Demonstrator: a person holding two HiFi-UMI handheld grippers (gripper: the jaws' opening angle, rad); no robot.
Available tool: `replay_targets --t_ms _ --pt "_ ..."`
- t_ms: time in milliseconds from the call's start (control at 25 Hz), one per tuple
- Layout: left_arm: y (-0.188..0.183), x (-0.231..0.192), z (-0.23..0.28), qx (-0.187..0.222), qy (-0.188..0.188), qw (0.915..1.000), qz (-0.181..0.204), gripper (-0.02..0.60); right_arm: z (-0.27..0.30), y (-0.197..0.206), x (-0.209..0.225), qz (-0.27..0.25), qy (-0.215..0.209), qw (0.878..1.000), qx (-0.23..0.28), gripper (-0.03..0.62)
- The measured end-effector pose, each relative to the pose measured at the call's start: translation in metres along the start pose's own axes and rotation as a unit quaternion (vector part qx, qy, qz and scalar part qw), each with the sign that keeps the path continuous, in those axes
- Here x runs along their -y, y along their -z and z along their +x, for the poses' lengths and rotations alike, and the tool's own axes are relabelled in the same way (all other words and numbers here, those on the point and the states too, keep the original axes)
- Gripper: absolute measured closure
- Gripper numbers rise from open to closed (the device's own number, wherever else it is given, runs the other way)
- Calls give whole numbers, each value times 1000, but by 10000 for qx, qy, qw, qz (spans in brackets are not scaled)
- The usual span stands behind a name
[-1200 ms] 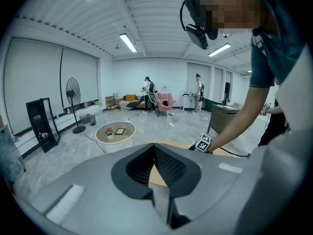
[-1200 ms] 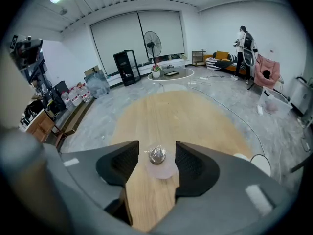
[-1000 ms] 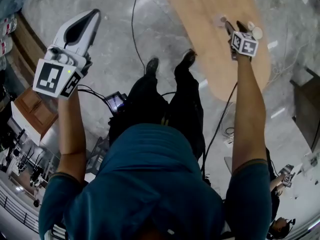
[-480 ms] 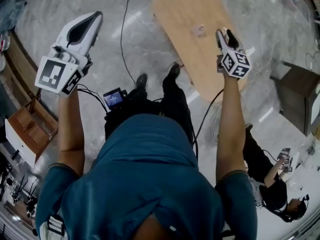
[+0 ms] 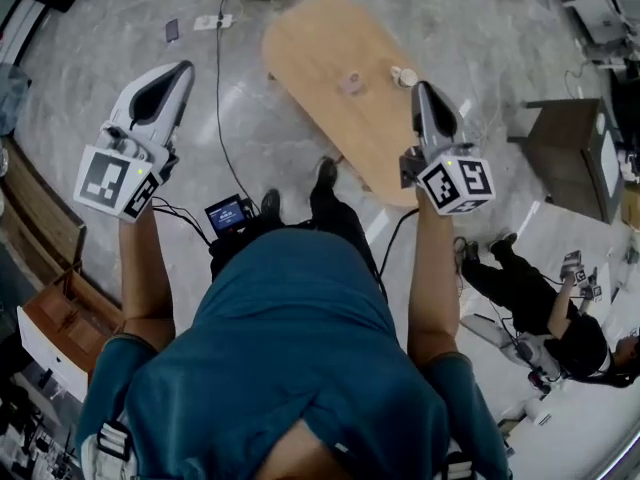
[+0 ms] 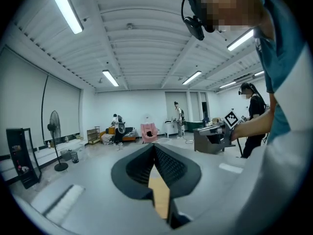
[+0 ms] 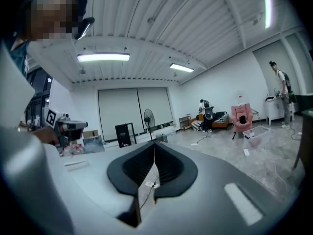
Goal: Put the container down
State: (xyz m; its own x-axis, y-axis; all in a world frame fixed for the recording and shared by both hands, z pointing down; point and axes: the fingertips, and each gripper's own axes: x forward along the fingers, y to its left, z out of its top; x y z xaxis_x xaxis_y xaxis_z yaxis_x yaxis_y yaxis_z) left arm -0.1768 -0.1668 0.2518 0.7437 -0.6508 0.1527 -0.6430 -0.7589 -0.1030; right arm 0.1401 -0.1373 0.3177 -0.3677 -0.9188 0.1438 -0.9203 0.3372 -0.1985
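Note:
A small pale container (image 5: 352, 82) stands on the oval wooden table (image 5: 320, 38), with a white round item (image 5: 404, 75) beside it. My right gripper (image 5: 422, 86) is raised near the table's right edge, apart from both, and is shut with nothing between its fingers. In the right gripper view the right gripper (image 7: 154, 143) points out across the room, its tips meeting. My left gripper (image 5: 183, 66) is held up at the left over bare floor. It is also shut and empty, and in its own view the left gripper (image 6: 154, 147) faces the far wall.
A black cable (image 5: 222, 118) runs across the marble floor beside the table. A dark cabinet (image 5: 575, 153) stands at the right, and a person (image 5: 540, 308) sits on the floor below it. A wooden drawer unit (image 5: 55, 308) is at the lower left.
My right gripper has drawn back from the table top toward the body, and its jaws have closed. The table now lies farther left in view. The left gripper has barely moved.

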Motion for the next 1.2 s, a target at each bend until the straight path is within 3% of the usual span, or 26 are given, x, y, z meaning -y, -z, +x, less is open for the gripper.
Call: replay_targets --t_ms 160,440,1200 --pt "-20 20 -8 180 241 9994 179 584 -49 -42 -36 164 42 9992 353 582" --pt "-47 42 -22 435 495 9971 376 584 -111 -78 -96 -341 97 9985 413 586" --pt "-31 86 -58 474 1190 9910 378 584 -183 -63 -148 -275 567 9962 605 586"
